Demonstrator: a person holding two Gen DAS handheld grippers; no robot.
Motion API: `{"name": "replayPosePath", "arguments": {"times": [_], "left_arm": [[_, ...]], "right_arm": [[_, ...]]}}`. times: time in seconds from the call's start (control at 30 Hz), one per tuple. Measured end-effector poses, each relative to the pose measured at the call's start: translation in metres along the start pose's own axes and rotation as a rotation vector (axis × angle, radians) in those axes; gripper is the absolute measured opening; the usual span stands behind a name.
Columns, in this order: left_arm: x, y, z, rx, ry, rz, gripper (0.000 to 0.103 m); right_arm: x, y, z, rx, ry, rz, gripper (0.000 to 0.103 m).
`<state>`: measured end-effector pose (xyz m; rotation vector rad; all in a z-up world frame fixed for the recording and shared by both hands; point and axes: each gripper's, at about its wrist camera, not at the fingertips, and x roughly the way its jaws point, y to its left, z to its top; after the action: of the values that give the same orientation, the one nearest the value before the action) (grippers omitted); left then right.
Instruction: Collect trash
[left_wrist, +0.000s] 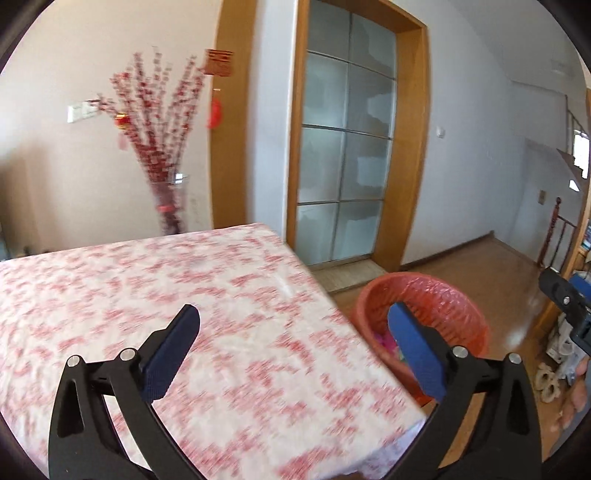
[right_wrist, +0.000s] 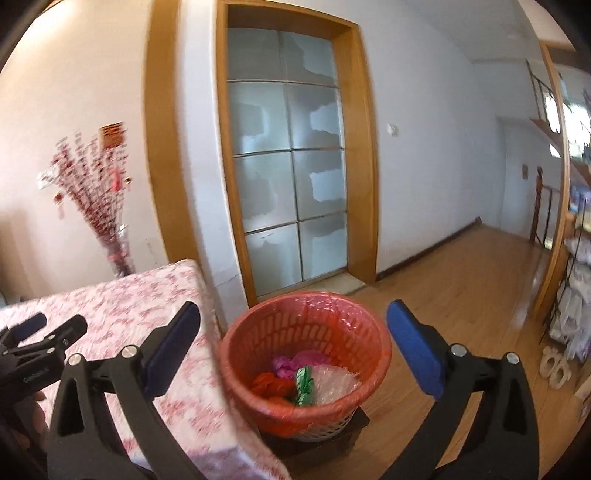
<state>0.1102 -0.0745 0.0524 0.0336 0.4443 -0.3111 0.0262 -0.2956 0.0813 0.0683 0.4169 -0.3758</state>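
- Both claws wide apart, nothing held: left gripper above the floral tablecloth, right gripper above the red wastebasket.
- Crumpled wrappers lying inside the basket, just off the table's corner.
- Likely between drops; no trash visible on the cloth.
- Next: search for remaining litter.

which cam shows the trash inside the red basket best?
Right wrist. It looks down into the red basket, showing pink, red and green wrappers plus clear plastic. The left wrist view shows only the basket's rim and far wall; the table edge and a gripper finger hide most contents.
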Motion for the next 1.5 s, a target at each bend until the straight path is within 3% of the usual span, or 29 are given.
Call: {"name": "replayPosePath", "arguments": {"times": [0.27, 0.5, 0.9, 1.5], "left_arm": [[-0.054, 0.028, -0.035, -0.09, -0.032, 0.133, 0.1], [-0.085, 0.028, -0.058, -0.085, -0.079, 0.21, 0.1], [-0.105, 0.03, -0.091, -0.069, -0.05, 0.256, 0.1], [-0.115, 0.037, -0.109, -0.1, -0.014, 0.277, 0.1]], "right_arm": [[-0.055, 0.028, -0.024, -0.009, -0.028, -0.003, 0.099], [-0.085, 0.036, -0.045, -0.009, -0.037, -0.045, 0.099], [-0.104, 0.047, -0.08, -0.019, 0.019, -0.114, 0.099], [-0.114, 0.059, -0.107, -0.061, 0.059, -0.113, 0.099]]}}
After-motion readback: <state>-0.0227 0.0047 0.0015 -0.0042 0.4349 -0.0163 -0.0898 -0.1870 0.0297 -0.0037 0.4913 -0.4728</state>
